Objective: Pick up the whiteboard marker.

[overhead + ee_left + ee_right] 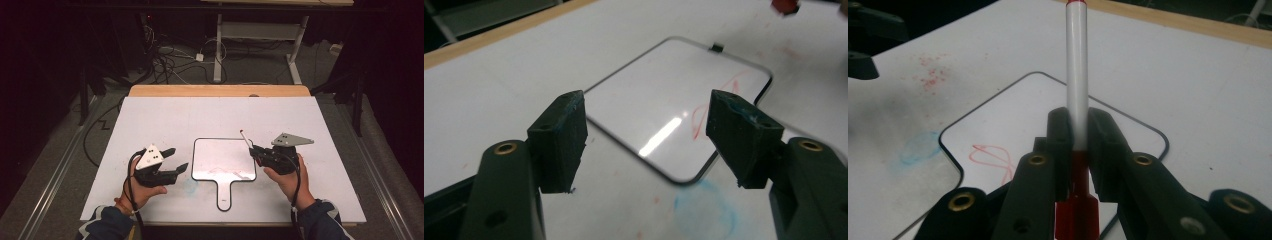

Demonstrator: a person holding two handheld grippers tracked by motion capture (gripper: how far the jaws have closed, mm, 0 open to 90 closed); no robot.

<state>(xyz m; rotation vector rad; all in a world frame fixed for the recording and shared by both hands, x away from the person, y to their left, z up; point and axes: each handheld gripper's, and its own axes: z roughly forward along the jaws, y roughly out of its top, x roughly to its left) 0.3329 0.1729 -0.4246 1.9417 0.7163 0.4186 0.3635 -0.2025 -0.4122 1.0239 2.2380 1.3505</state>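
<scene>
A small whiteboard (pixel 220 152) with a black rim and a handle lies flat in the middle of the white table top (pixel 165 120); its handle points toward the person. A red scribble (pixel 993 155) marks its surface. My right gripper (pixel 253 150) hovers at the board's right edge, shut on a white marker (pixel 1077 75) with a red end, which sticks up and away from the jaws. My left gripper (pixel 180 158) hangs just left of the board, jaws open. In the left gripper view the left gripper (pixel 646 130) has nothing in its gap, and the whiteboard (pixel 659 100) lies beyond.
A blue smudge (pixel 706 210) stains the table by the board's near left corner, and red specks (pixel 930 72) dot the table farther left. A wooden strip (pixel 220 91) edges the table's far side. Beyond it are floor cables (pixel 165 60) and another table's legs (pixel 218 50).
</scene>
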